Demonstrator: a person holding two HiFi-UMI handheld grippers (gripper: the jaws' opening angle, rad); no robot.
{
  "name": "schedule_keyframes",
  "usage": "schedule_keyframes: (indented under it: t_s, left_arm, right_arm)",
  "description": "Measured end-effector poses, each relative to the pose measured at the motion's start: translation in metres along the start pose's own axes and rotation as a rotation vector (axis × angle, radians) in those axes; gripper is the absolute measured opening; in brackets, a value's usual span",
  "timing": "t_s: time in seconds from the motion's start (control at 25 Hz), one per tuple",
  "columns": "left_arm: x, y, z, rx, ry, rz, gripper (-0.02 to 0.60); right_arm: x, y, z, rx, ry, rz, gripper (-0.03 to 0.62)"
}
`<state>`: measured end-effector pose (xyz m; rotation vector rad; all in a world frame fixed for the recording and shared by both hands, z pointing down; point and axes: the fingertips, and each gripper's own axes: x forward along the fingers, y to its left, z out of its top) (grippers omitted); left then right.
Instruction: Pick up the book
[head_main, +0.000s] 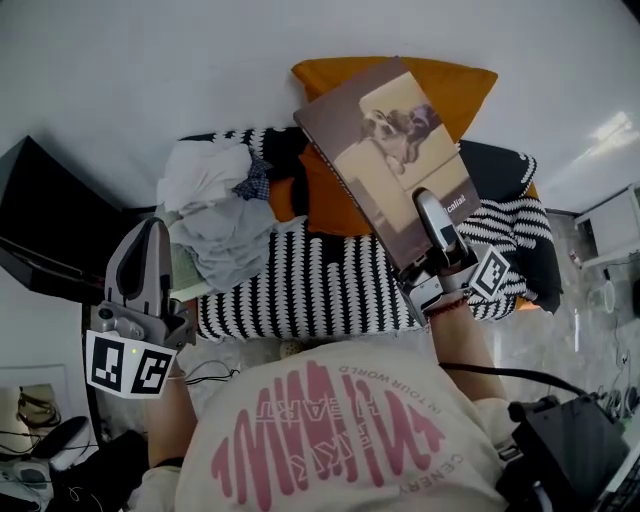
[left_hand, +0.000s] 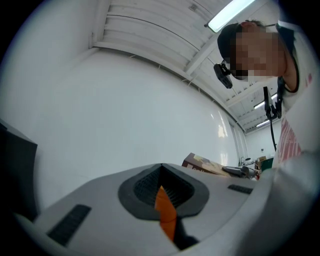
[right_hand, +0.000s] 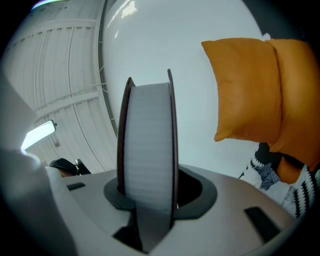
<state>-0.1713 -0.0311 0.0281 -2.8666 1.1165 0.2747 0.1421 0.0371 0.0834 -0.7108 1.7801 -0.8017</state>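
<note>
The book (head_main: 390, 150) is held up in the air, tilted, above a black-and-white striped blanket (head_main: 330, 280) and in front of an orange cushion (head_main: 450, 85). A photograph of a dog is printed on its brown cover. A short white word is printed lower down, just beside the gripper, but is too small to be read with certainty.

The book's lower edge is clamped by the right gripper (head_main: 432, 210). In the right gripper view the book (right_hand: 147, 125) is seen edge-on: a pale block of pages between two dark covers, with the jaws of the right gripper (right_hand: 150, 185) pressed against both sides, so they are kept part-way apart by its thickness. The orange cushion (right_hand: 250, 90) is seen to the right of it.

The left gripper (head_main: 150, 228) is held well apart from the book, over the left side of the bed beside a pile of pale clothes (head_main: 215, 215). In the left gripper view the jaws of the left gripper (left_hand: 161, 167) are seen brought together with nothing gripped; only a thin orange strip shows at the seam. The book (left_hand: 205, 164) is seen far off to the right.

On the person's shirt (head_main: 330, 430), upside down in pink, "IN YOUR WORLD" can be read; the larger letters are only partly legible.
</note>
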Motion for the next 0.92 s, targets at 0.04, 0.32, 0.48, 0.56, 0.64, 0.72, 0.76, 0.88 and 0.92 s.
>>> schedule_keyframes:
  t_s: [0.04,0.32,0.48,0.56,0.64,0.72,0.76,0.88,0.92]
  left_arm:
    - [0.000,0.001,-0.001,0.002,0.002,0.006,0.006]
    - [0.004,-0.013,-0.003,0.032,0.014,0.023,0.006]
    - [0.003,-0.013,0.001,0.027,0.009,0.023,0.006]
    - [0.002,-0.011,0.000,0.026,0.004,0.023,0.006]
    - [0.003,-0.012,0.000,0.026,0.003,0.024,0.006]
    - [0.004,-0.015,0.001,0.026,0.000,0.024,0.006]
    - [0.004,-0.016,0.001,0.027,0.000,0.023,0.006]
    - [0.005,-0.014,-0.002,0.028,0.000,0.022,0.006]
    - [0.005,-0.013,-0.003,0.028,0.001,0.021,0.006]
  right_arm:
    - [-0.001,-0.003,0.001,0.001,0.001,-0.001,0.155]
    - [-0.004,-0.009,0.008,0.020,0.017,0.014,0.155]
    - [-0.002,-0.005,0.008,0.019,0.023,0.013,0.154]
    - [-0.002,-0.005,0.007,0.014,0.024,0.013,0.155]
    - [-0.003,-0.005,0.008,0.015,0.022,0.018,0.155]
    - [-0.005,-0.004,0.010,0.016,0.023,0.023,0.154]
    - [-0.006,-0.004,0.010,0.017,0.025,0.024,0.154]
    - [-0.005,-0.006,0.008,0.019,0.029,0.022,0.155]
    - [-0.005,-0.007,0.007,0.020,0.031,0.022,0.154]
